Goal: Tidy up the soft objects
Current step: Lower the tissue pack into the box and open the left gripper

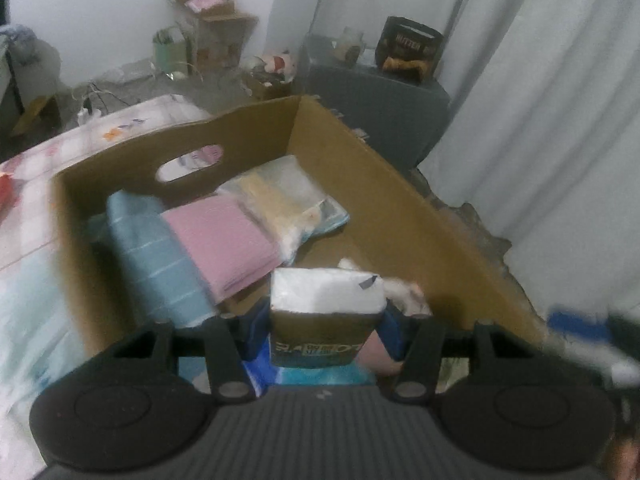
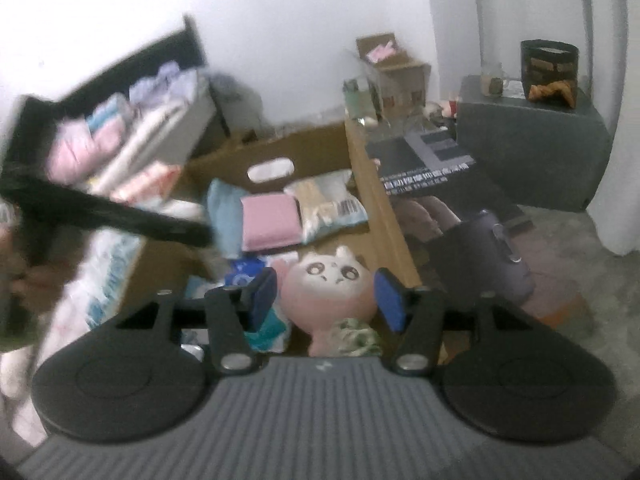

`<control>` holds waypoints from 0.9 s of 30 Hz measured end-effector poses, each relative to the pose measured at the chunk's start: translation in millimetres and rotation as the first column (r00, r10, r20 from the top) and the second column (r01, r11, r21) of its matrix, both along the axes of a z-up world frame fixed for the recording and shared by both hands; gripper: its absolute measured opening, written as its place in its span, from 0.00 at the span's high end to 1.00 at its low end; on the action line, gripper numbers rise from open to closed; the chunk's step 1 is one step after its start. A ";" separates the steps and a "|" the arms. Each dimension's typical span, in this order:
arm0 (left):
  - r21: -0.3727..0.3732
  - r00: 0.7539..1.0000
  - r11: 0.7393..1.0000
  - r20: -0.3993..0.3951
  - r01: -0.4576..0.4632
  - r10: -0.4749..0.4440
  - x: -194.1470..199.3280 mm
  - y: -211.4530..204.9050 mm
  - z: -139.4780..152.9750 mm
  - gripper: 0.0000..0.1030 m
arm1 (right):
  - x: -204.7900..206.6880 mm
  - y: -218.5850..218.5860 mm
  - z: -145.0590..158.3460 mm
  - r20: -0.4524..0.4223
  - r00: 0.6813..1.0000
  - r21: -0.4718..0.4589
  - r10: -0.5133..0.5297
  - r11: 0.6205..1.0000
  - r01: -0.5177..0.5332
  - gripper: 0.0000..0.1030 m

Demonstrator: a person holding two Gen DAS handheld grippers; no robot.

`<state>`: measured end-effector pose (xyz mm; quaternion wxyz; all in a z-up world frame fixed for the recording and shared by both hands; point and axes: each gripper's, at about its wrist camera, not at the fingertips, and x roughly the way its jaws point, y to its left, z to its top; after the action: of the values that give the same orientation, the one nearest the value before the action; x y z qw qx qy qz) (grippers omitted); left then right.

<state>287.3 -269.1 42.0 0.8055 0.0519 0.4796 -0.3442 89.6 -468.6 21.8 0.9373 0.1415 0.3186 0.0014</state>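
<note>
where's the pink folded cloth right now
In the cardboard box, the pink cloth lies between the blue towel and a clear packet.

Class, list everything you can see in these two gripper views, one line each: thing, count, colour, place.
cardboard box: one, brown, on the bed
blue towel: one, striped, box left
pink cloth: one, beside the towel
clear packet: one, box far end
tissue pack: one, white, between the left fingers
plush toy: one, pink and white, box near end
dark cabinet: one, grey, by the curtain
left gripper: shut on the pack
right gripper: open, above the plush
</note>
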 end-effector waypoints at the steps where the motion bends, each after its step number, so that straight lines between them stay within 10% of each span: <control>1: -0.006 1.000 1.000 -0.013 0.000 0.000 6.6 -9.8 -2.1 0.45 | -5.2 0.1 -1.2 0.011 1.000 0.011 -0.008 1.000 0.008 0.47; 13: 0.048 0.990 0.993 -0.087 -0.111 0.115 59.5 -78.4 -46.2 0.21 | -40.2 -3.1 -21.6 0.025 0.995 0.137 -0.100 0.986 0.096 0.44; 27: -0.106 0.983 0.991 0.155 -0.085 0.101 -56.0 68.2 70.6 0.08 | -64.6 18.3 -24.4 0.114 0.972 0.119 -0.207 0.974 0.194 0.42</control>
<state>231.3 -200.9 112.6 0.8582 0.0167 0.3976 -0.3242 24.9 -450.2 -2.6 0.9419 0.2226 0.2425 -0.0674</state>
